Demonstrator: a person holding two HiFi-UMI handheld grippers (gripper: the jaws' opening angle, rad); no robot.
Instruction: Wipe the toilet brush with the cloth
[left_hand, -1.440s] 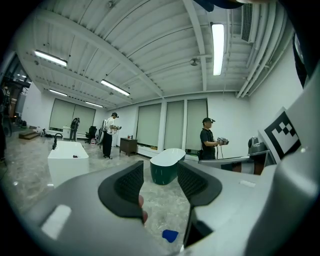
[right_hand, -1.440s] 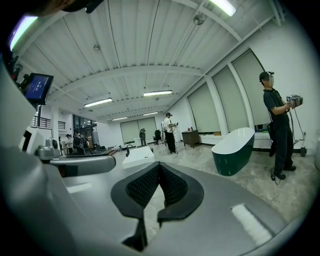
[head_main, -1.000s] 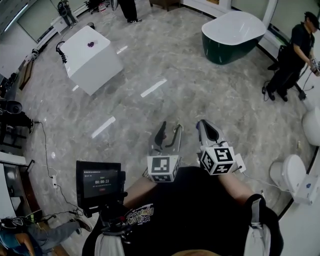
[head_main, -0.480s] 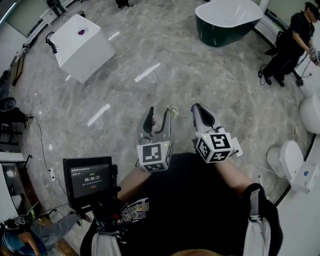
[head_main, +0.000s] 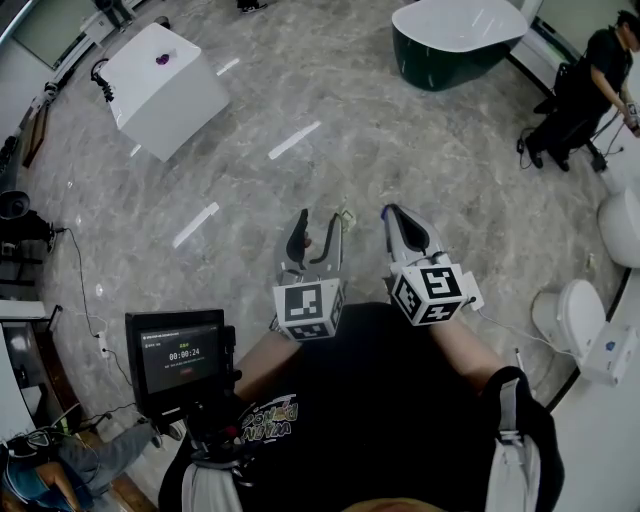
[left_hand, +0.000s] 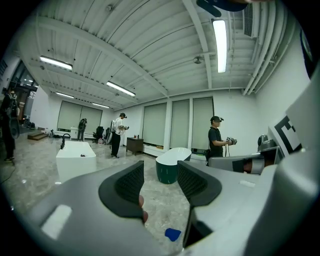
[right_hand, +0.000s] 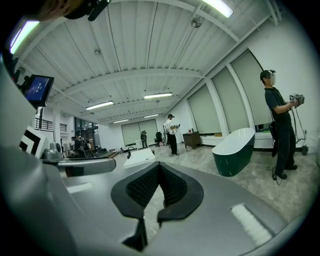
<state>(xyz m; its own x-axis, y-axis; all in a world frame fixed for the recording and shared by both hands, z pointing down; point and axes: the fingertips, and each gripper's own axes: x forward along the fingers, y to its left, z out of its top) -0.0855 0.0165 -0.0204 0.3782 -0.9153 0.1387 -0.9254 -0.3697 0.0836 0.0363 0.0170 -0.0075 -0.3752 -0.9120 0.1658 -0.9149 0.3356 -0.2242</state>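
a grey marble floor (head_main: 400, 170) fills the head view. two bathtubs stand on it, well apart: a white rectangular bathtub (head_main: 170, 95) at upper left with a black tap at its edge, and a dark green oval bathtub (head_main: 455, 45) with a white inside at upper right. two white toilets line the right side, one toilet (head_main: 575, 320) nearer and a second toilet (head_main: 625, 225) partly cut by the frame. one person in black (head_main: 585, 90) stands near the right wall.

there are two hand-held grippers, side by side in front of the wearer's chest, each with one marker cube. the left hand-held gripper (left_hand: 160, 175) is released: its jaws stand apart with only floor and the green tub seen between the ribbed pads. the right hand-held gripper (right_hand: 159, 175) is clenched, pads pressed together with nothing between them. neither touches anything.

one small screen (head_main: 180, 358) sits on the wearer's chest rig, left of the grippers.

one small blue scrap (left_hand: 173, 234) lies on the floor below the left jaws; whether it is the cloth cannot be told. the toilet brush cannot be made out in any view.
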